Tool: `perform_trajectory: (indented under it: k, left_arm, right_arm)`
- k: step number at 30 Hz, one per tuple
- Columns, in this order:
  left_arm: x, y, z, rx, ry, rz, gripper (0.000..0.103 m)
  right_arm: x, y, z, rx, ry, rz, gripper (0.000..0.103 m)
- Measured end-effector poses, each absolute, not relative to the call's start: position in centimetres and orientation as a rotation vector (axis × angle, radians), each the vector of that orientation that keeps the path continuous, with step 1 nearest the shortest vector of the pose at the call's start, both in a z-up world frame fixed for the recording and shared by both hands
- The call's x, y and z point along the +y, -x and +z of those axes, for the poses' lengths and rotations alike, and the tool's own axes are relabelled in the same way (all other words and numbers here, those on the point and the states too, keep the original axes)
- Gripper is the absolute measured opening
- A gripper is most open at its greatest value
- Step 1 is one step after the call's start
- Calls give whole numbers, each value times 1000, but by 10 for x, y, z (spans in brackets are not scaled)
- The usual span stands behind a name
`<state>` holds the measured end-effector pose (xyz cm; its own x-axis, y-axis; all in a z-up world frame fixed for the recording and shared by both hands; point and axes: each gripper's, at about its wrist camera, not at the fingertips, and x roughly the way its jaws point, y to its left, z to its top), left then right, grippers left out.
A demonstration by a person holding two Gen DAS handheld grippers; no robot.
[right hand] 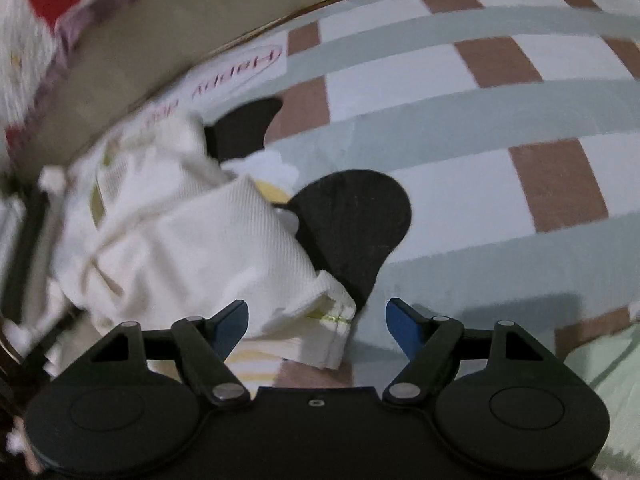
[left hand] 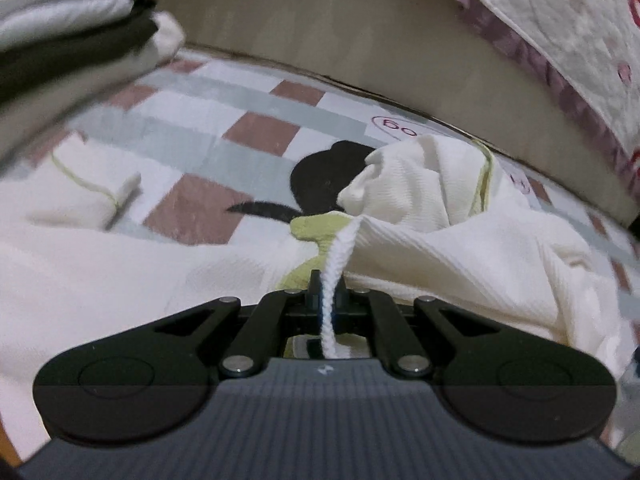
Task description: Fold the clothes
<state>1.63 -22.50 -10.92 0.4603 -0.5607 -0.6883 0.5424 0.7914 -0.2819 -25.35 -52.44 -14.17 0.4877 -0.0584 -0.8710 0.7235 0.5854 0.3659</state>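
A cream-white ribbed garment (left hand: 460,248) with a lime-green lining (left hand: 308,232) lies crumpled on the checked bedsheet (left hand: 260,132). My left gripper (left hand: 326,286) is shut on the garment's white drawstring (left hand: 340,256), which runs out between the fingers. One sleeve (left hand: 80,192) with green stitching lies flat at the left. In the right wrist view the same garment (right hand: 180,232) lies left of centre. Its sleeve cuff (right hand: 320,320) rests between the blue pads (right hand: 234,320) of my right gripper (right hand: 318,322). That gripper is open, and its pads do not press on the cuff.
A stack of folded white and black clothes (left hand: 60,40) sits at the upper left. A beige bed edge (left hand: 360,40) and a red-and-white quilt (left hand: 560,20) run along the back. A pale green cloth (right hand: 608,364) lies at the lower right. The sheet (right hand: 440,120) bears a black cartoon print (right hand: 352,220).
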Motion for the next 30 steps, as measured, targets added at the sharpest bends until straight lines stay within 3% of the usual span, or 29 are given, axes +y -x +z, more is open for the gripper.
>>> perform_trajectory:
  k: [12,14,16,23,30]
  left_arm:
    - [-223,-31,-119,943,118,-666,3]
    - [-222,-35,-121,953,145,-672,3]
    - [-222,-37,-122,955,160,-683,3]
    - [-218,-36,-107,938,233,-821,3]
    - [-243,10,-41,847,245,-1202,3]
  right_arm:
    - [-511,224,-169,1202,-685,-550,78]
    - [-504,217,-166,1182,-624,-528,61]
    - [-499,216,-160,1119,-593,-505,15]
    - [-492,267,-75,652,-541,-544,12]
    - [-530,357,23,584,-386,-671,12]
